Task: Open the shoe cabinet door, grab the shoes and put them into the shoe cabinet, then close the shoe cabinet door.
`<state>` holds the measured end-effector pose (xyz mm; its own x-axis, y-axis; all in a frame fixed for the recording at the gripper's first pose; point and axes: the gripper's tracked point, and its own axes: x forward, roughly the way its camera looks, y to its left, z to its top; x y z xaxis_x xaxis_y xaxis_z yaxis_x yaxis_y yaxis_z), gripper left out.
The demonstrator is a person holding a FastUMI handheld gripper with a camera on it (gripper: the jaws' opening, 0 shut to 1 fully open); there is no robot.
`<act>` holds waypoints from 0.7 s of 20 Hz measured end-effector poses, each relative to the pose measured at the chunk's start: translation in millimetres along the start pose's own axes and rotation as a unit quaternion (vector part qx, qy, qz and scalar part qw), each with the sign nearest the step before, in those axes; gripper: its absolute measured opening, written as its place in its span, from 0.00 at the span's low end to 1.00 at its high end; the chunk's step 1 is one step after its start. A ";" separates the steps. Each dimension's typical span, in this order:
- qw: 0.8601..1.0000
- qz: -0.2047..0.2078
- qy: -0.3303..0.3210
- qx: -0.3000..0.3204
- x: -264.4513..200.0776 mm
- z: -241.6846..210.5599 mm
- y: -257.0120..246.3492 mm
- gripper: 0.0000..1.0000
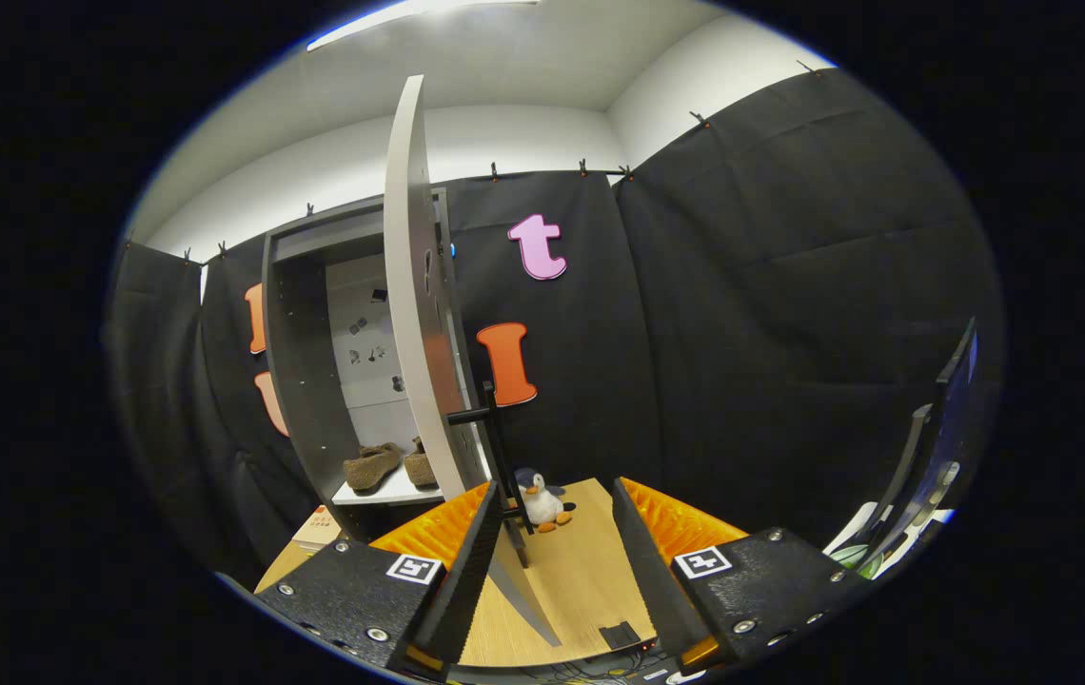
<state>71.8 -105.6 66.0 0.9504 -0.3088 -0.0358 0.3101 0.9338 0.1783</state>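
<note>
**Shoes are in the cabinet; the door is not yet closed**

A tall grey shoe cabinet (300, 381) stands at the left of centre of the frame against black cloth walls. Its pale grey door (414, 314) is swung wide open and is seen nearly edge-on, rising from the lower middle of the frame towards the top. A black bar handle (495, 447) juts from the door's lower part.

Inside the cabinet, a pair of brown fuzzy slippers (390, 466) rests on a white shelf (385, 495), low in the opening and just left of the door's edge. Judging from this, the door has been opened and the shoes put away; closing the door looks like the step that remains.

At the bottom of the frame, the gripper (552, 561) has its jaws spread wide and holds nothing. The door's lower edge and the handle lie close by the left finger, ahead of it; whether anything touches cannot be told.

Beyond the fingers, a small black-and-white stuffed penguin (541, 501) with orange feet sits on the light wooden counter (581, 580). At the lower right, a dark monitor (933, 447) leans.
</note>
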 end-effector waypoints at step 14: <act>0.997 0.078 0.011 -0.017 37.4 -9.6 21.8 0.77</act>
<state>114.3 -95.1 59.1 0.9872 -0.1564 -0.0322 0.1595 0.9757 0.1504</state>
